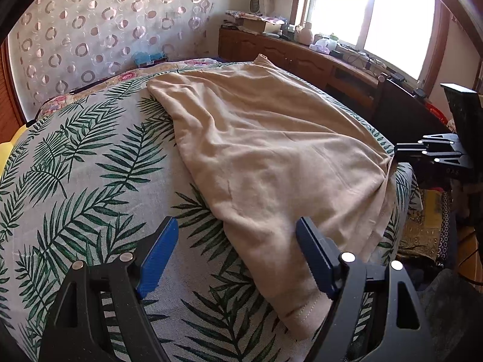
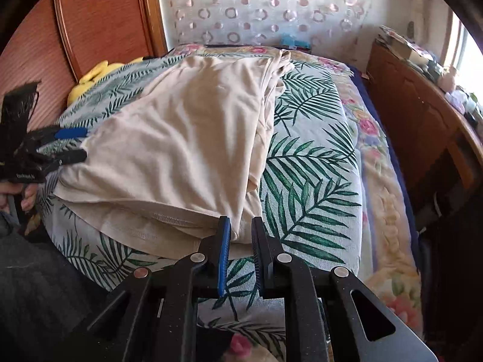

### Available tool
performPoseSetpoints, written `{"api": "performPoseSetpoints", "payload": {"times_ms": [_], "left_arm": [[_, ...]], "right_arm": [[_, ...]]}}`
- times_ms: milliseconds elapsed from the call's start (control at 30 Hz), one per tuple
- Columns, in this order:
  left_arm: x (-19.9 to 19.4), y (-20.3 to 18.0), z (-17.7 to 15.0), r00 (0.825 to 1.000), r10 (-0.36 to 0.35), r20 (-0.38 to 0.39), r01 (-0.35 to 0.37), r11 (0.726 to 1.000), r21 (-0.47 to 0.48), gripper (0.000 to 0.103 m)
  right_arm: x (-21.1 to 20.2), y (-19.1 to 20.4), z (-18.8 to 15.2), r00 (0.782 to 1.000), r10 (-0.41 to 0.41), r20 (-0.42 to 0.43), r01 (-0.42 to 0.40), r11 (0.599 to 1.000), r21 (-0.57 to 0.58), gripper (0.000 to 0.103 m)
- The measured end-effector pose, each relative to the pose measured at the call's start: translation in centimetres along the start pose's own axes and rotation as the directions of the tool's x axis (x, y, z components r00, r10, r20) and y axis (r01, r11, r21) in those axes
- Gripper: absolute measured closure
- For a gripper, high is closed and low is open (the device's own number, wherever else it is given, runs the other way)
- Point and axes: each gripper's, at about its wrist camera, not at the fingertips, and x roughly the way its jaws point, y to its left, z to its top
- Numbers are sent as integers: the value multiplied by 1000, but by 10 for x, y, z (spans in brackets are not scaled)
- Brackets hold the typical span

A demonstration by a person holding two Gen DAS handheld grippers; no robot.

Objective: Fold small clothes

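Note:
A beige garment [image 1: 271, 157] lies spread, partly folded over itself, on a bed cover printed with green leaves [image 1: 90, 181]. My left gripper [image 1: 237, 253] stands wide open over the garment's near corner; its blue pads [image 1: 160, 253] touch nothing. In the right wrist view the left gripper [image 2: 75, 144] straddles the garment's left corner. My right gripper [image 2: 241, 241] is nearly closed, with the bunched lower edge of the garment [image 2: 187, 138] pinched between its tips. In the left wrist view the right gripper [image 1: 404, 150] sits at the garment's far right corner, where the wrinkles run together.
A wooden cabinet [image 1: 302, 57] with clutter on top runs under the window beside the bed. A wooden board [image 2: 99, 18] and a yellow soft thing [image 2: 90, 75] sit at the bed's other side. A hand [image 2: 27, 199] holds the left gripper. A flowered quilt [image 2: 386, 199] lies beneath the cover.

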Motion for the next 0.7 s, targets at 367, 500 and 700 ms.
{"api": "performPoseSetpoints", "payload": {"times_ms": [367,500,700], "left_arm": [[-4,1,-9,1000,3,-9,-3,1000,-4,22],[-3,-1,-10,1000,4,-15,-4,1000,7,22],[-4,-4,-16,1000,-12,-21,12,1000,5,27]], "right_arm": [[0,22,-22,998,-21,67,20,1000,17,59],[16,26,-23,999,-40,30,39,999,26,59],[23,24,-23,1000,-23,-1,23,1000,19,58]]}}
